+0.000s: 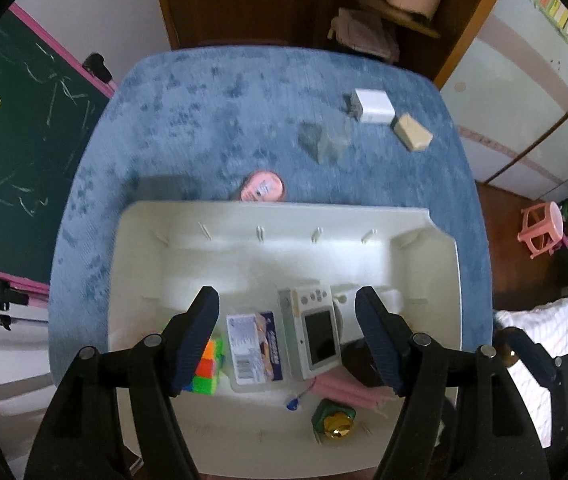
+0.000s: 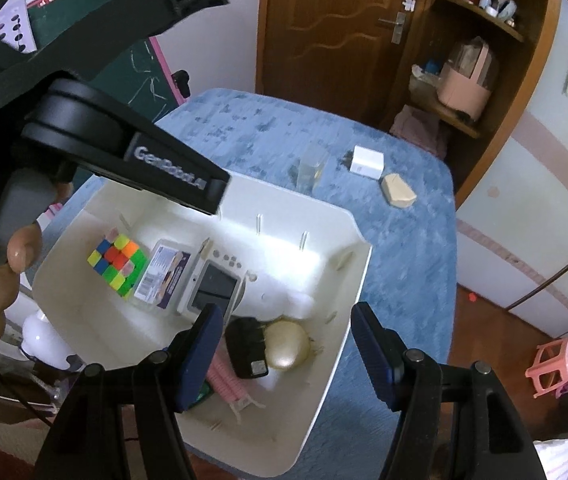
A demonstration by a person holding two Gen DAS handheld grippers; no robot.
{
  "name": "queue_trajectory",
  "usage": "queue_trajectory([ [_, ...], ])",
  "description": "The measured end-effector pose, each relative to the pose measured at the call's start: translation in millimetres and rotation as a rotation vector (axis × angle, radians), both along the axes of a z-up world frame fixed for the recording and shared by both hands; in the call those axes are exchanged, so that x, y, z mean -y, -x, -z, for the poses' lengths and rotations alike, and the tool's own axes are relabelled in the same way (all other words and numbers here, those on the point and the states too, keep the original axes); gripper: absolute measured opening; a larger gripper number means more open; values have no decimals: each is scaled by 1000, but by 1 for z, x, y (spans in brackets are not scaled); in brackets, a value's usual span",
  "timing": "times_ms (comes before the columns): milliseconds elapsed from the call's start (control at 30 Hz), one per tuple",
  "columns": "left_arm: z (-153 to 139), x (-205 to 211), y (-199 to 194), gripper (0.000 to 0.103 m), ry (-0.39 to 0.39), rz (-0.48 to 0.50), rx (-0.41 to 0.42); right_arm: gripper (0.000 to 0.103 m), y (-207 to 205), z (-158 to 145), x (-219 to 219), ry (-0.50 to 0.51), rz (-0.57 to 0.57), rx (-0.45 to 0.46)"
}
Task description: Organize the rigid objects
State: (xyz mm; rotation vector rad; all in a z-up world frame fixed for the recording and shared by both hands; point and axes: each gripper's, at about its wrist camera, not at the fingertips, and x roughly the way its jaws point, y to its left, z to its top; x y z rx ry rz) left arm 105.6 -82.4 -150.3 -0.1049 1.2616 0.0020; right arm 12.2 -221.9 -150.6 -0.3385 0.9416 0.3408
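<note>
Both grippers pointed steeply down over a white bin point(image 1: 440, 264) that sat on a blue-covered table point(image 1: 212, 120). The left gripper point(image 1: 288, 340) hung above the bin's near half with its jaws apart and nothing between the pads; beneath the gap lay a packet point(image 1: 254, 346) with a barcode label, its print too blurred to read, and a small white digital camera point(image 1: 316, 332) just beside it, screen up. A multicoloured puzzle cube point(image 1: 206, 368) lay partly behind the left finger. The right gripper point(image 2: 286, 354) also stood with jaws apart and empty, above a black block point(image 2: 248, 346) touching a pale gold rounded object point(image 2: 288, 344) in the bin. In the right wrist view a hand point(image 2: 0, 276) gripped the left tool's handle, whose black body read "GenRobot.AI". Still out on the table, well apart from the bin, were a white charger point(image 1: 372, 106), a tan block point(image 1: 412, 132) and a pink oval item point(image 1: 263, 187).
</note>
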Motion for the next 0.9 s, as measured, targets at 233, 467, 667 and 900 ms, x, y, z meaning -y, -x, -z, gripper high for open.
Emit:
queue_trajectory([
  [233,-35,-15,-10,74,11,-12,112,67,-16,-23,-5,6,17,31],
  [467,-65,-36,-22,74,60,-42,194,67,-25,-49,-18,12,15,101],
  [667,-76,-57,-41,75,78,-71,202,67,-45,-63,-24,-15,42,97],
  [900,-73,-64,-72,75,66,-20,165,67,-86,-79,-10,-71,123,59],
])
